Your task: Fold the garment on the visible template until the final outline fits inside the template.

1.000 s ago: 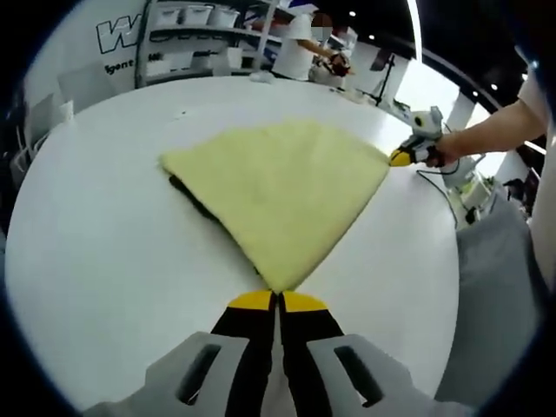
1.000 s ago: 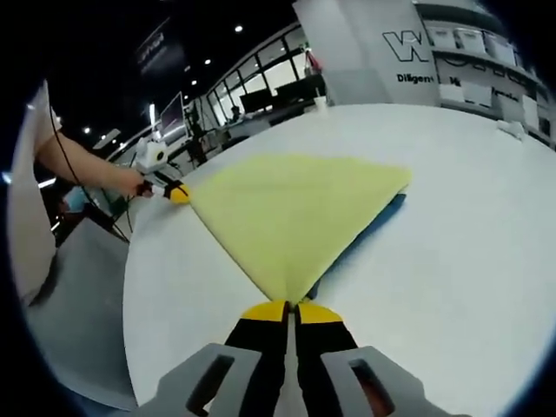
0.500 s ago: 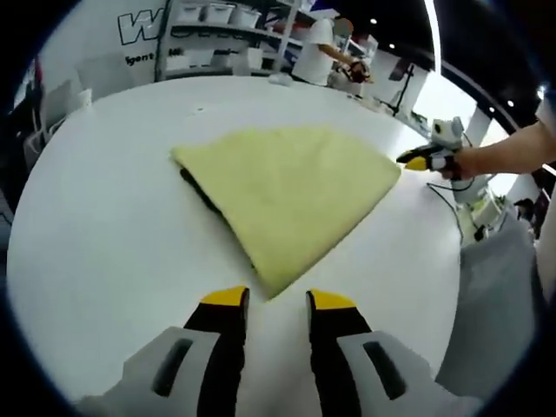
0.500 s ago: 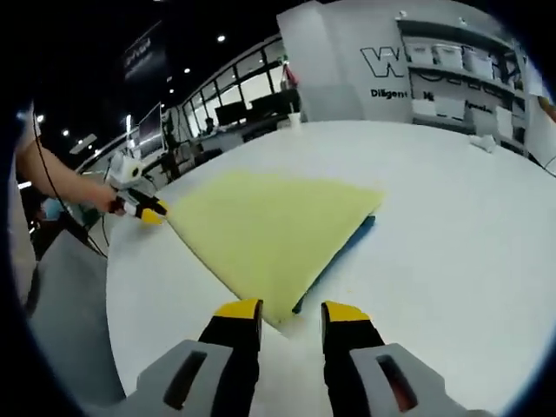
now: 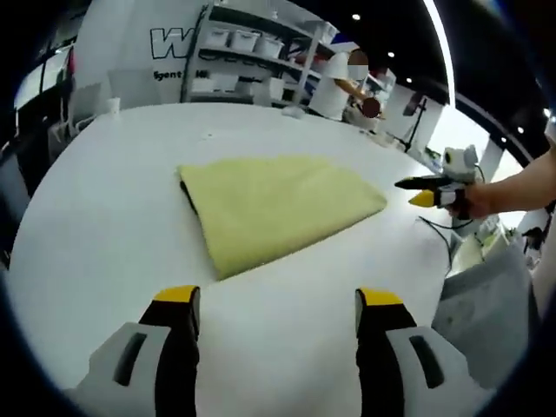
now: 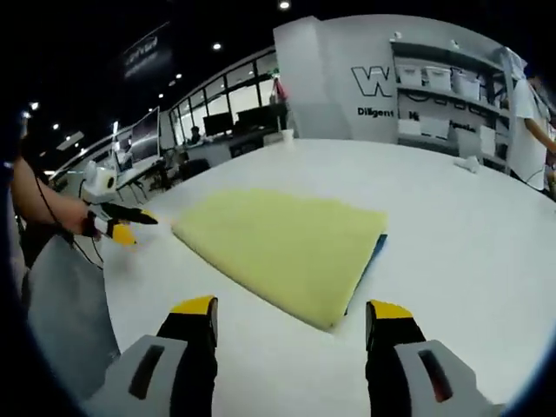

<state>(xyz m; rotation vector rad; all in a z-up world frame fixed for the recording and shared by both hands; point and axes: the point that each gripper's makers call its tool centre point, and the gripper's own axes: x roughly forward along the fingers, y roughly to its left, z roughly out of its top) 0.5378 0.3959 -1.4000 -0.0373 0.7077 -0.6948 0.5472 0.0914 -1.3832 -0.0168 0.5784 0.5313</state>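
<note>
A: Item one, left to right?

B: Left gripper (image 5: 271, 300): jaws spread wide, holding nothing, hovering over bare white table (image 5: 104, 217) near the garment's near corner.

A: Item two?

B: Yellow garment (image 5: 274, 208), folded flat mid-table. A blue strip, seemingly the template (image 6: 377, 254), peeks from under its right edge in the right gripper view; most of it is covered, which suggests the outline fits, though I can't confirm all round.

A: Item three?

B: Right gripper (image 6: 291, 313): jaws likewise wide apart, empty, clear of the cloth. Both probably hang back so the fold lies undisturbed.

A: Unclear?

B: Shelving (image 5: 252, 61) behind; contents too small to read.
</note>
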